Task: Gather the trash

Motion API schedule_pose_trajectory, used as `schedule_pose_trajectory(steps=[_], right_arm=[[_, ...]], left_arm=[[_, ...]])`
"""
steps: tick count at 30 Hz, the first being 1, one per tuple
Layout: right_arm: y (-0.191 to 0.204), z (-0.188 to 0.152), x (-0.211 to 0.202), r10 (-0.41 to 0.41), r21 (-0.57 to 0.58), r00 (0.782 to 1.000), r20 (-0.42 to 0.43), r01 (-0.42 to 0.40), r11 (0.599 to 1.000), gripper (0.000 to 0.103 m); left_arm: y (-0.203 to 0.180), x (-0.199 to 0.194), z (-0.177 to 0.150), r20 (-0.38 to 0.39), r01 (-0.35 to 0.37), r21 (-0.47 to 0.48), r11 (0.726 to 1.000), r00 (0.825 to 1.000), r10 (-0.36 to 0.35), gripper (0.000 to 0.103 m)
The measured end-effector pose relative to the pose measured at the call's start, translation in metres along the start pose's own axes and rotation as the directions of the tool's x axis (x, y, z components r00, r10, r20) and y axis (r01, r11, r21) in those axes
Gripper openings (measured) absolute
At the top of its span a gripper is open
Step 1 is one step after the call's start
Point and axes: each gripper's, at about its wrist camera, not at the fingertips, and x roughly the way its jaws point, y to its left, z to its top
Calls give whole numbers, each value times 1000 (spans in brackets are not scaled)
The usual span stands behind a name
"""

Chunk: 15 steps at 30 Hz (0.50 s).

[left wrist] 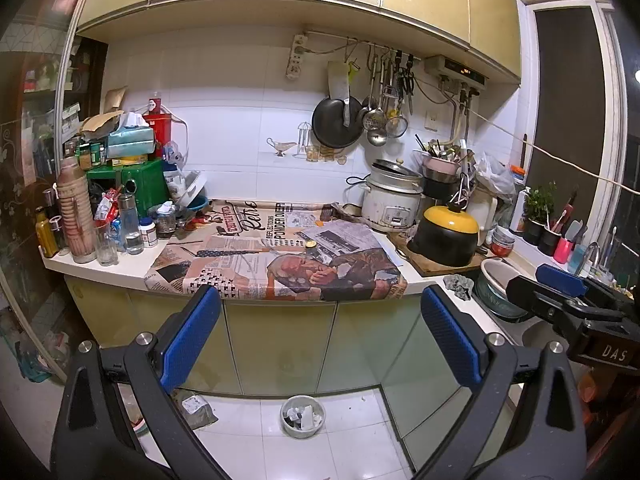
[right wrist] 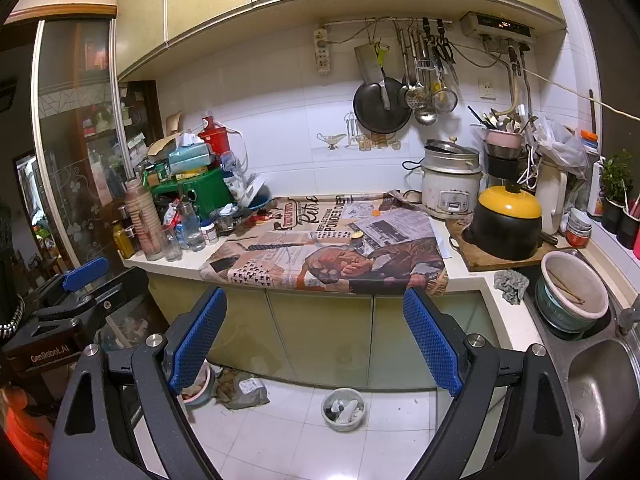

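A small round trash bin (left wrist: 303, 417) (right wrist: 343, 409) stands on the white floor tiles below the counter, holding several scraps. Newspaper sheets (left wrist: 280, 258) (right wrist: 332, 254) cover the counter top, with a small yellow round bit (left wrist: 311, 244) (right wrist: 357, 235) and an orange scrap (left wrist: 320, 223) (right wrist: 375, 213) lying on them. My left gripper (left wrist: 320, 312) hangs open in front of the cabinet doors, nothing between its blue pads. Beside it, my right gripper (right wrist: 316, 316) is also open and empty. Each gripper shows in the other's view, right gripper (left wrist: 560, 280) at the right edge, left gripper (right wrist: 86, 270) at the left.
Bottles, glasses and boxes (left wrist: 112, 208) crowd the counter's left end. A rice cooker (left wrist: 394, 202), a black pot with a yellow lid (left wrist: 448, 236) on a board, and a sink with a bowl (right wrist: 574, 292) fill the right. A crumpled grey rag (right wrist: 510, 284) lies near the sink. A bag (right wrist: 246, 392) lies on the floor.
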Motion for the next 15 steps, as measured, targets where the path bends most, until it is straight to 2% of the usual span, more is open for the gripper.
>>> schedule_pose_trajectory(steps=[15], right_arm=[[-1,1,2,3,1,1000,-3,-3,1000,88]], left_arm=[[-15,14,7,3,-4,-14,1000,1000,4,101]])
